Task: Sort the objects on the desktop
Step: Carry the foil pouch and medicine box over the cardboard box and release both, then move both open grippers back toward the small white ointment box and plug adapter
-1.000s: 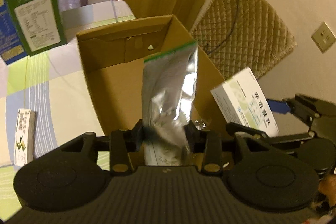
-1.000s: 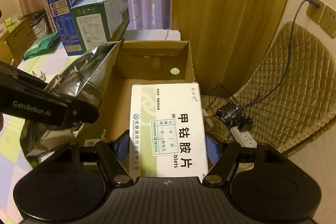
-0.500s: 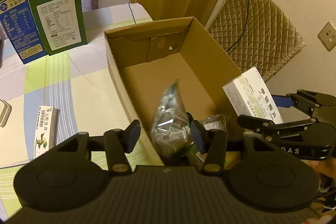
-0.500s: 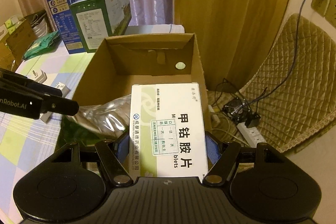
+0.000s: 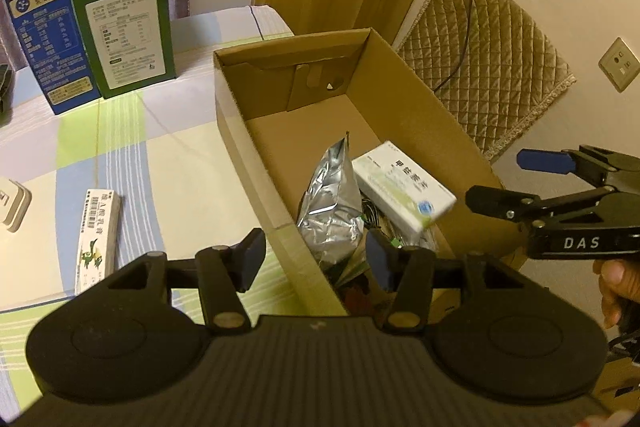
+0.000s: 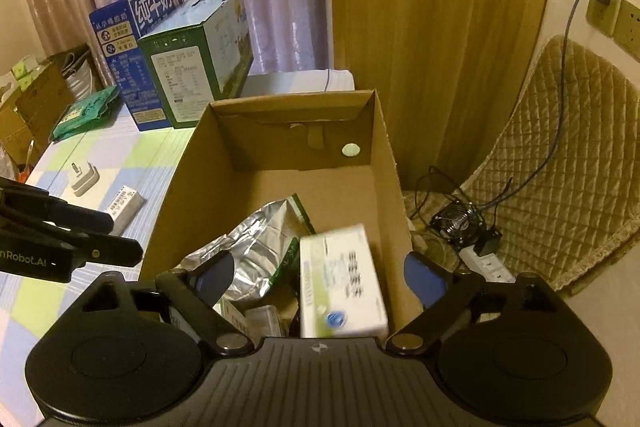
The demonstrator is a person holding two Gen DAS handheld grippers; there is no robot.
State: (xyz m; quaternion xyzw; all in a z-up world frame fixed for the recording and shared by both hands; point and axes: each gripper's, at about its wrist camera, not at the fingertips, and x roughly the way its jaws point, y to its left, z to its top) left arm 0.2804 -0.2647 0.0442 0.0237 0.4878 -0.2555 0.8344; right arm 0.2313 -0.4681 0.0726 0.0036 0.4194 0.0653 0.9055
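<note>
An open cardboard box [image 5: 416, 95] [image 6: 380, 155] stands at the table's right edge. Inside lie a silver foil pouch [image 5: 330, 203] [image 6: 256, 247] and a white medicine box [image 5: 404, 183] [image 6: 340, 283], blurred, beside it. My left gripper [image 5: 316, 259] is open and empty above the box's near left wall. My right gripper [image 6: 320, 273] is open and empty over the box's near end; it also shows in the left wrist view [image 5: 508, 183]. The left gripper shows at the left edge of the right wrist view [image 6: 100, 235].
On the striped cloth left of the box lie a small ointment carton [image 5: 98, 227] [image 6: 126, 205] and a white charger [image 5: 12, 205] [image 6: 84, 179]. A blue milk carton [image 5: 36, 15] and a green carton [image 5: 128, 27] stand at the back. A quilted chair [image 6: 560, 155] and power strip are on the right.
My left gripper opened and dropped the foil pouch into the box, then drew back. My right gripper opened and the medicine box fell into the box beside the pouch.
</note>
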